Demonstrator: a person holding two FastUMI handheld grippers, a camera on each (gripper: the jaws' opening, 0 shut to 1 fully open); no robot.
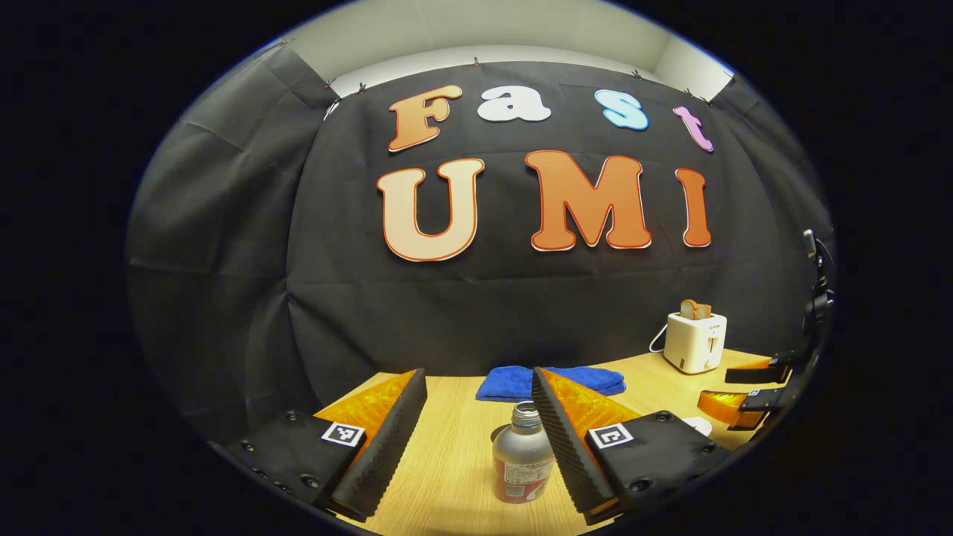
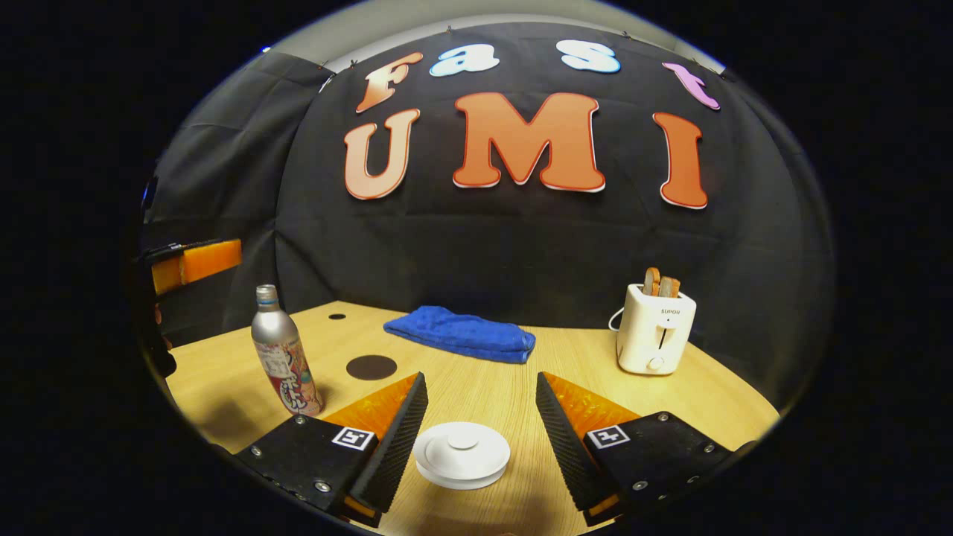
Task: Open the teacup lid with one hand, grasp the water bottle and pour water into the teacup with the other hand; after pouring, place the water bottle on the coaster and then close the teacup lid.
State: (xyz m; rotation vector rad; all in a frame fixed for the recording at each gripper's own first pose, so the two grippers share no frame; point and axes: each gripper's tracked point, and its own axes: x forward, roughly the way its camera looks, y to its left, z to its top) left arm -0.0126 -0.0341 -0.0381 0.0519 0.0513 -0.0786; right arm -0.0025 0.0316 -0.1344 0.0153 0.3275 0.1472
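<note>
I count one water bottle, one teacup lid sitting on its teacup, one dark round coaster, one folded blue towel and one white toaster with two slices of bread poking out, all on one wooden table.

My left gripper is wide open. The bottle stands up straight between its two fingers, nearer the right finger (I can't tell if that one touches it), and the left finger is well apart from it. The bottle has no cap on.

My right gripper is wide open too. The white lid lies low between its fingers, touching neither one. In the right gripper view the bottle stands far to the left, and the coaster lies just beside it, on the towel's side.
</note>
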